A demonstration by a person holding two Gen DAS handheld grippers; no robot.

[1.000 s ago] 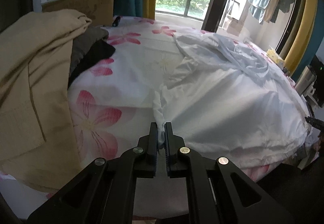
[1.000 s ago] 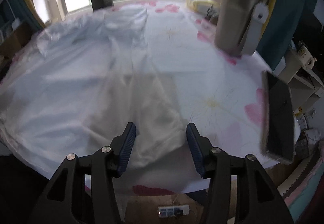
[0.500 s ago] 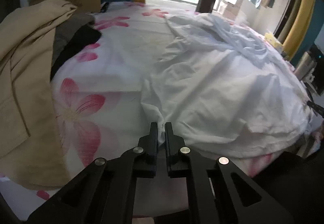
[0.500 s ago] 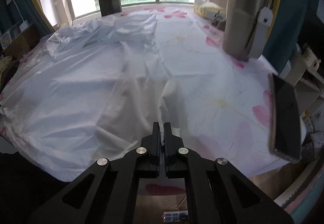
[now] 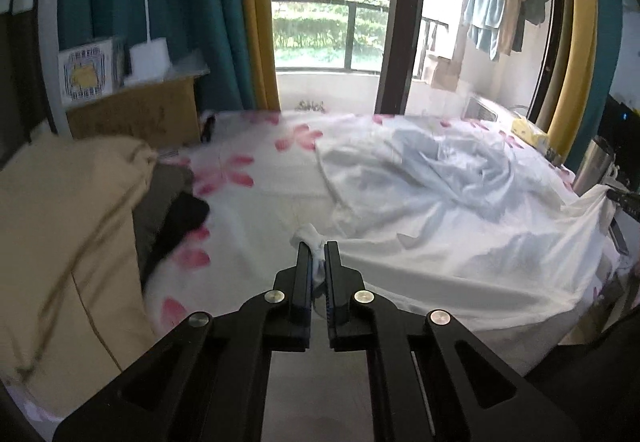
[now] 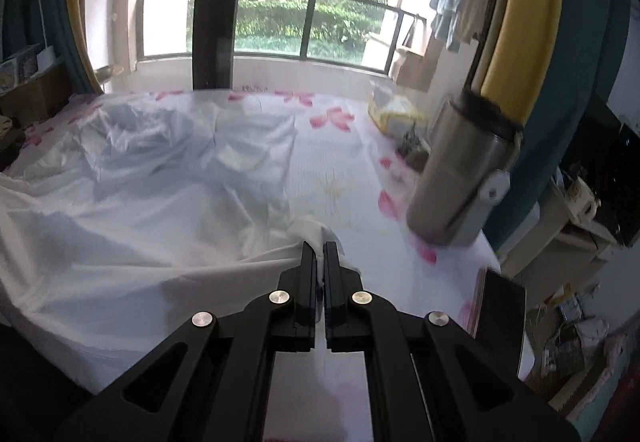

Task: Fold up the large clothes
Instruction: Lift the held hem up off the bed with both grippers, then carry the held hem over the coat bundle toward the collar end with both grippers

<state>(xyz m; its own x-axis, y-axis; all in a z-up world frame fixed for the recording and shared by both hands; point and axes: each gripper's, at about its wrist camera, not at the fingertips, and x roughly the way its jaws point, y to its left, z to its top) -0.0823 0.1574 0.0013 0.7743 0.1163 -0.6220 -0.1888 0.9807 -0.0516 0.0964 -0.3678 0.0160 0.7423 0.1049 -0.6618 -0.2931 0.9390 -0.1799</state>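
Note:
A large white garment [image 5: 440, 226] lies crumpled on a bed with a pink-flower sheet [image 5: 256, 198]. My left gripper [image 5: 319, 248] is shut on the garment's near left corner and holds it lifted off the bed. My right gripper [image 6: 319, 248] is shut on the near right corner of the same white garment [image 6: 160, 218], also lifted. The near hem stretches between the two grippers. The far part of the garment is bunched in bluish folds near the window.
A beige cloth [image 5: 68, 242] and dark clothes [image 5: 172, 218] are piled at the bed's left. A steel flask [image 6: 460, 178] stands on the right of the bed, with a dark phone [image 6: 500, 314] near the right edge and a yellow packet [image 6: 396, 114] beyond.
The right gripper went from open to shut on the garment's corner. Both grippers have since risen and tilted up, lifting the near edge off the bed.

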